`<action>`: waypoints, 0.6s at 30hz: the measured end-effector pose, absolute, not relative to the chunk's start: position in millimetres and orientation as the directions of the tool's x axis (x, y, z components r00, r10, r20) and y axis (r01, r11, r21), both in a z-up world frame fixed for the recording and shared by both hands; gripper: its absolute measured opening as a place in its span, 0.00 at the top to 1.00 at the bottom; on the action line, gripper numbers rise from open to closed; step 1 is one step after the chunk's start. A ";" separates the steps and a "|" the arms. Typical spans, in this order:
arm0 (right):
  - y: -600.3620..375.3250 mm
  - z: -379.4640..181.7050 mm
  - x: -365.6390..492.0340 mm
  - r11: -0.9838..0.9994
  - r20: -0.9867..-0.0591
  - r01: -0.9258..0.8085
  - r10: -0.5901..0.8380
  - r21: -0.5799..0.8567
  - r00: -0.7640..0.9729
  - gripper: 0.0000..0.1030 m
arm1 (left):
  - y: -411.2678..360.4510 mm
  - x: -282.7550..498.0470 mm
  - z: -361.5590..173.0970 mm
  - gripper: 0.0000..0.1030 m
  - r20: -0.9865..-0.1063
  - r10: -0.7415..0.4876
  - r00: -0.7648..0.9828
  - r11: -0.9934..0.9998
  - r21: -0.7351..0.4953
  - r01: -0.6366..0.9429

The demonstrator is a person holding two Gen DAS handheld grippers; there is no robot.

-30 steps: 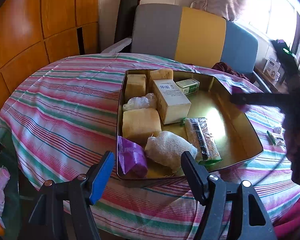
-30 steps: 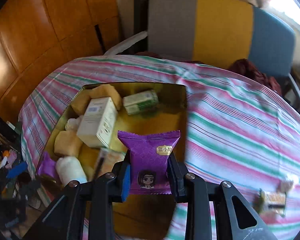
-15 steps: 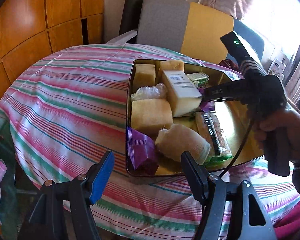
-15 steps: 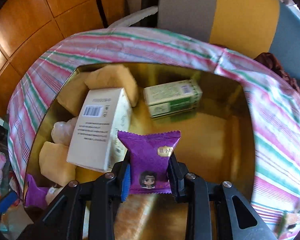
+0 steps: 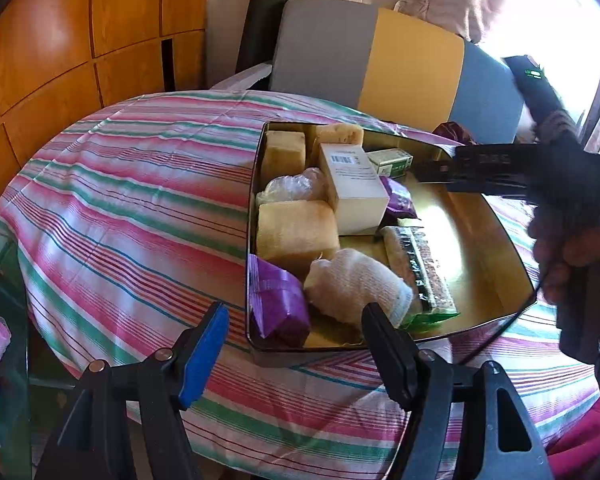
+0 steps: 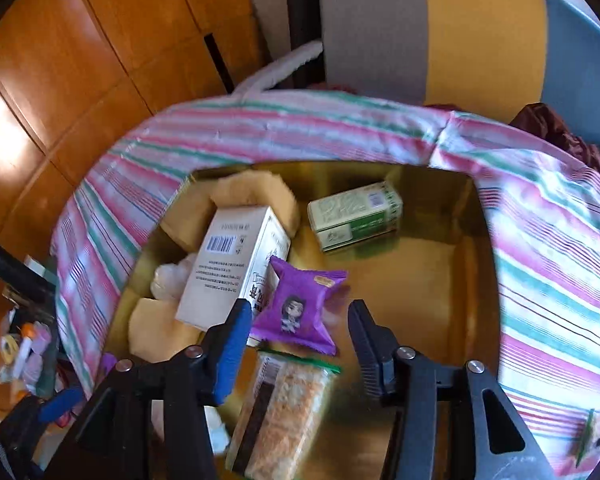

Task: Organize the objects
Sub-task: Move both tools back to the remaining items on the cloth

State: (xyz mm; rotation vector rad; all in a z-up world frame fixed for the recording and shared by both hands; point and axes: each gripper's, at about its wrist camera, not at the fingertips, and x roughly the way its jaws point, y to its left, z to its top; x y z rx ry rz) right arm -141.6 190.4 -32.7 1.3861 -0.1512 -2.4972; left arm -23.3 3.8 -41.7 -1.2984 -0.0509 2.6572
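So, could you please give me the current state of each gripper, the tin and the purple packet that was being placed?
Right gripper: open, jaws have just been opening, nothing pinched.
Purple snack packet: released, leaning against the white box.
Left gripper: open, empty, above the table edge.
Gold tin: lidless, part filled.
Grain bar: flat in tin, sealed.

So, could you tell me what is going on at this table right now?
A person is sorting small items into a gold tin on a striped tablecloth, with a gripper in each hand. The right gripper has just been opening and has let go of a purple snack packet, which now lies in the tin beside a white box; the pads no longer press on it. The left gripper hangs open and empty at the tin's near edge.
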 end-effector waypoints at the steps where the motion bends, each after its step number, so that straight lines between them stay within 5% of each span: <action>1: 195.5 -29.1 -137.2 -0.956 -0.809 0.187 -0.293 0.228 -0.510 0.49 | 5.2 -22.7 -41.1 0.32 -0.779 0.181 -0.601 -0.982 -0.110 -0.154; 18: 360.5 0.8 -33.0 -0.981 -0.777 -0.061 -0.109 0.186 -0.620 0.34 | 70.3 -10.9 -3.3 0.32 -0.725 0.261 -0.637 -0.941 -0.046 -0.334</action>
